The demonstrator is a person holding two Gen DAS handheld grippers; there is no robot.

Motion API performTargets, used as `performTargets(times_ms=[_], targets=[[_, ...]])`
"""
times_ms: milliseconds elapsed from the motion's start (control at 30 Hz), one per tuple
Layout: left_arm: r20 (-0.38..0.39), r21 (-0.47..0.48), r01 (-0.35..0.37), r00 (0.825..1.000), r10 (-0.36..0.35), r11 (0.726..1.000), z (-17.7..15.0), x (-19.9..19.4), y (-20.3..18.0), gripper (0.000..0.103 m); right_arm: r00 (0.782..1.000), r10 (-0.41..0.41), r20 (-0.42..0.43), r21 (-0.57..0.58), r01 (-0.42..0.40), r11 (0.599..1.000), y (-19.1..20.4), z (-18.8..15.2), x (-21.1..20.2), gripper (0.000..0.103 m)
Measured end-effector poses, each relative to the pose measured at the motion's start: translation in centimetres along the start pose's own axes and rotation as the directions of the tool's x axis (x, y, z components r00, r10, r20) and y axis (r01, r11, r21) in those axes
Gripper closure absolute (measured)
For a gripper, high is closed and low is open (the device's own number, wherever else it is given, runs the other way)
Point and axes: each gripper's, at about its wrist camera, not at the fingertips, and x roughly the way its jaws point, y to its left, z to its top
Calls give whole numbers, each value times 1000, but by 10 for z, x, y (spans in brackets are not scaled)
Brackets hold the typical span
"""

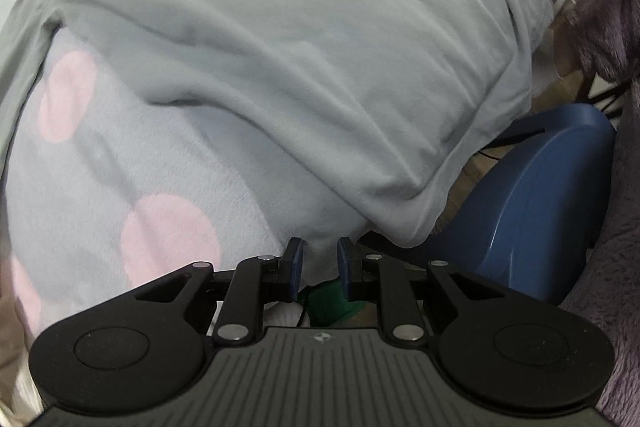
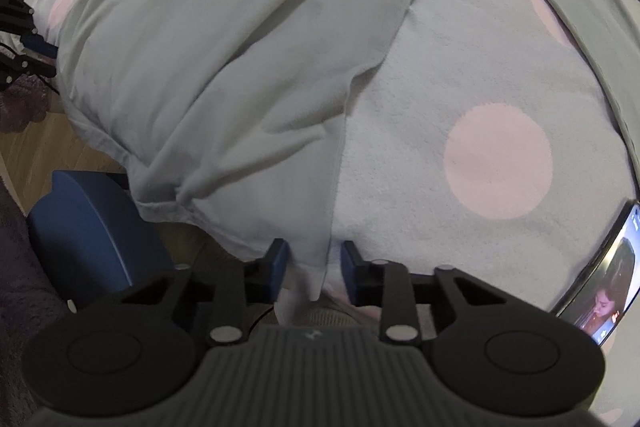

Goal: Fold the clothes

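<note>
A pale grey-green garment (image 1: 280, 47) lies spread over a bed blanket (image 1: 100, 167) that is light blue with pink dots, and its hem hangs over the bed's edge. My left gripper (image 1: 320, 261) points down at that edge, shut on a fold of the garment's pale fabric. In the right wrist view the same garment (image 2: 180, 47) runs down to my right gripper (image 2: 314, 261). Its seamed edge sits between the blue pads (image 2: 280, 261) and touches the left one. A slit of blanket (image 2: 440, 47) shows beside the right pad, so this gripper is open.
A blue plastic chair (image 1: 540, 195) (image 2: 92, 227) stands on the wooden floor (image 2: 48, 147) just below the bed's edge. A lit phone (image 2: 612, 275) lies on the blanket at the right. A purple fuzzy rug (image 1: 616, 267) covers the floor. Dark equipment (image 2: 20, 39) stands at the far left.
</note>
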Motion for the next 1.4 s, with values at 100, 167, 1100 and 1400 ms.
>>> performTargets(times_ms=[100,167,1100,1400], targets=[[4,-17,-45,999,45,999,-4,-4,-1,76,1000,3,-4,-8,-3,1000,2,-1,0,72],[14,-33,-53,998,53,998,-6,-4,1,70,1000,4,-6,-7,-4,1000,1,0,1,71],[40,-200,64,998,-58,978,-13,-39,41,102,991,136,-4,59,-136,989,-11,-9,-62,99],[-34,-34,-20,999,19,999,-7,3,9,82,993,101,-67,73,-96,993,-14,-11,-41,100]])
